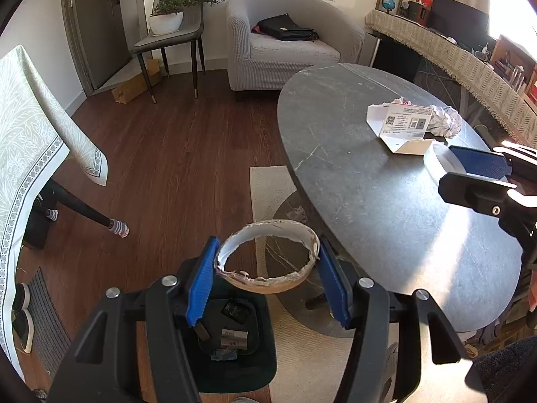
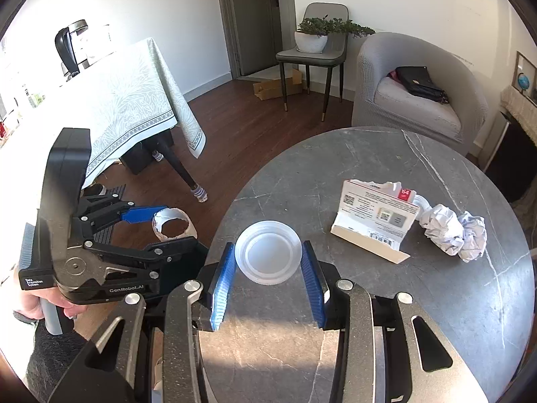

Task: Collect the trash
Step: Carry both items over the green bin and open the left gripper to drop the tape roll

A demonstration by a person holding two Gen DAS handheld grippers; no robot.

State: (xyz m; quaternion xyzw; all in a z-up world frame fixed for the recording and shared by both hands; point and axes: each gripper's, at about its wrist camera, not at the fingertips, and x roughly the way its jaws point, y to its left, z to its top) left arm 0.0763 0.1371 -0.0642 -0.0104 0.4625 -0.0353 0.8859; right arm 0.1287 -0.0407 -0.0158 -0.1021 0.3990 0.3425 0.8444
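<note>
My left gripper (image 1: 266,262) is shut on a torn cardboard ring (image 1: 268,285) and holds it in the air above a dark green trash bin (image 1: 255,369) on the floor left of the round grey table (image 1: 352,184); it also shows in the right wrist view (image 2: 174,225). My right gripper (image 2: 266,262) holds a white plastic lid (image 2: 268,252) between its blue pads just above the table; the lid also shows in the left wrist view (image 1: 439,161). A torn white carton (image 2: 372,221) and crumpled paper (image 2: 453,231) lie on the table to the right.
The bin holds a few bits of trash (image 1: 231,336). A cloth-covered table (image 2: 110,107) stands at the left, a grey armchair (image 2: 416,100) with a black bag and a chair with a potted plant (image 2: 312,37) at the back. The floor is brown wood.
</note>
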